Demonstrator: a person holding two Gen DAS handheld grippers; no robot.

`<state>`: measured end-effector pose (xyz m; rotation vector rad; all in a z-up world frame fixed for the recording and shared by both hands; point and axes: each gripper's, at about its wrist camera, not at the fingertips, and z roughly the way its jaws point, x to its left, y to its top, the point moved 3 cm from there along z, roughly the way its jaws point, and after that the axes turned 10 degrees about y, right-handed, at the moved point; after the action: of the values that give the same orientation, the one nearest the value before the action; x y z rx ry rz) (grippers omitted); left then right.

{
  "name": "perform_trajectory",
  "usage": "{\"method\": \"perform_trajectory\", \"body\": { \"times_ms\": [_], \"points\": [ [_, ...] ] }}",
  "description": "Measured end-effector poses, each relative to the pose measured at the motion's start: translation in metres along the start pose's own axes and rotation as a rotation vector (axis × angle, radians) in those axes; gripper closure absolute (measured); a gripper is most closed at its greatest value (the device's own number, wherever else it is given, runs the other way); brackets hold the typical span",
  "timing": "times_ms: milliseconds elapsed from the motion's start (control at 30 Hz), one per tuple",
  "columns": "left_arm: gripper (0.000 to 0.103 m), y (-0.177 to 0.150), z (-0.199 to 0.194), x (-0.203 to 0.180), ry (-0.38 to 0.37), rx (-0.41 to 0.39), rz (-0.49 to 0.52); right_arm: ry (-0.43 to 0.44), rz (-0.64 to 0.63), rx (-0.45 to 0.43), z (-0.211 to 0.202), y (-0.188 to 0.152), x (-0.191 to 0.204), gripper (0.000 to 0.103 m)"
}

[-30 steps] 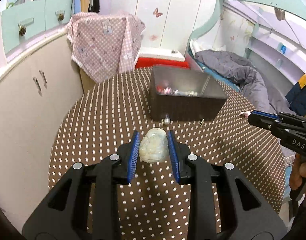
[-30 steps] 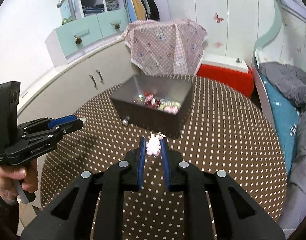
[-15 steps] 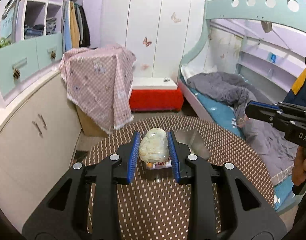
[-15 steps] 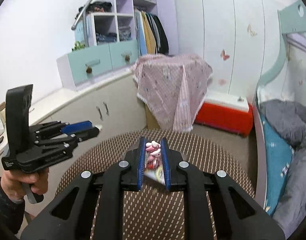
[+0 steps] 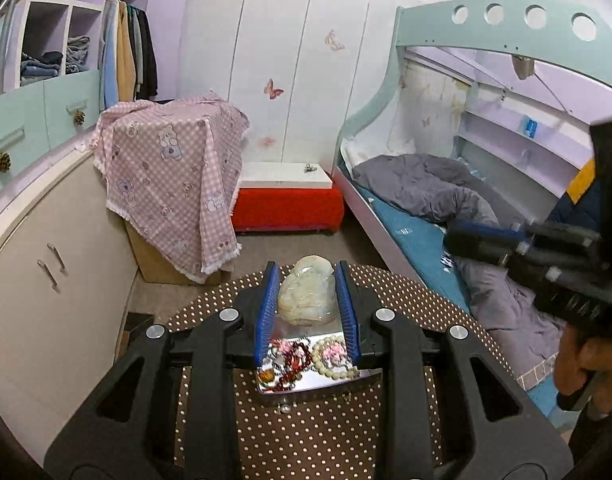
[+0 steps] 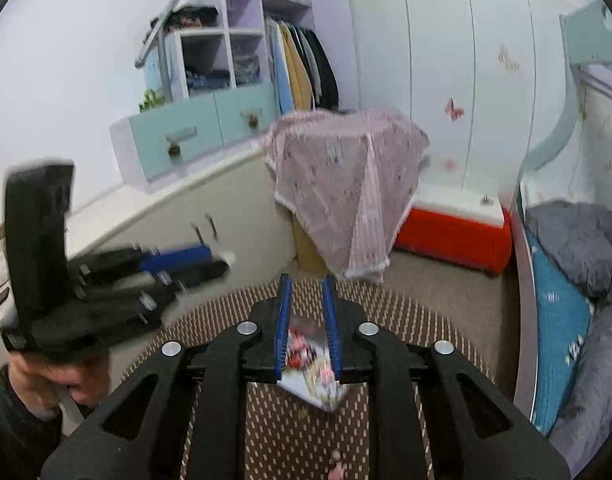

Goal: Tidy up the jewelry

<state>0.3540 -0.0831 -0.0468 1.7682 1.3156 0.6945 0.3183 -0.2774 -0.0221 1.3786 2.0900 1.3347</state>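
Note:
In the left wrist view my left gripper (image 5: pixel 306 276) is shut on a pale green-white carved stone (image 5: pixel 306 296), high above an open metal tin (image 5: pixel 306 391). Beads and bracelets (image 5: pixel 329 358) lie inside the tin. In the right wrist view my right gripper (image 6: pixel 307 292) has its jaws opening, with nothing between the blue pads (image 6: pixel 284 320). The tin (image 6: pixel 317 398) shows blurred below them. A small blurred pink piece (image 6: pixel 337 468) shows low over the brown dotted table (image 6: pixel 385 312), outside the tin. Each gripper also appears in the other's view: the right gripper (image 5: pixel 485 240) and the left gripper (image 6: pixel 210 264).
The round table (image 5: pixel 405 296) ends close behind the tin. Beyond it are a pink checked cloth over a box (image 5: pixel 174 184), a red bench (image 5: pixel 286 204), a low white cabinet (image 5: pixel 54 264) on the left and a bunk bed (image 5: pixel 445 200) on the right.
Both grippers have risen and now look down on the tin from above. The right jaws have spread and the pink charm has left them. The left gripper keeps the stone.

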Motion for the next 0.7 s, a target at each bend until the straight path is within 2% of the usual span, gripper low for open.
{"method": "perform_trajectory", "body": {
  "times_ms": [33, 67, 133, 200, 300, 433, 500, 567, 700],
  "points": [
    [0.074, -0.004, -0.001, 0.001, 0.002, 0.001, 0.001, -0.013, 0.02, 0.011, 0.002, -0.012, -0.004, 0.057],
    [0.074, -0.011, -0.001, 0.002, 0.003, 0.007, -0.002, -0.027, 0.047, 0.03, 0.006, -0.031, -0.011, 0.048],
    [0.074, -0.02, 0.0, 0.005, 0.004, 0.022, -0.014, -0.046, 0.098, 0.1, 0.018, -0.067, -0.023, 0.048],
    [0.074, -0.032, 0.002, 0.008, 0.008, 0.04, -0.024, -0.052, 0.15, 0.178, 0.031, -0.109, -0.031, 0.05],
    [0.074, -0.048, 0.004, 0.012, 0.013, 0.069, -0.046, -0.071, 0.185, 0.25, 0.045, -0.147, -0.034, 0.055],
    [0.074, -0.064, 0.005, 0.011, 0.01, 0.099, -0.065, -0.086, 0.165, 0.283, 0.058, -0.161, -0.027, 0.059],
    [0.074, -0.069, 0.004, 0.01, 0.006, 0.108, -0.07, -0.095, 0.139, 0.293, 0.065, -0.162, -0.024, 0.064],
    [0.074, -0.072, 0.003, 0.008, 0.005, 0.113, -0.067, -0.134, 0.091, 0.338, 0.076, -0.169, -0.019, 0.084],
    [0.074, -0.074, 0.002, 0.008, 0.005, 0.118, -0.065, -0.145, 0.073, 0.333, 0.074, -0.17, -0.017, 0.092]
  ]
}}
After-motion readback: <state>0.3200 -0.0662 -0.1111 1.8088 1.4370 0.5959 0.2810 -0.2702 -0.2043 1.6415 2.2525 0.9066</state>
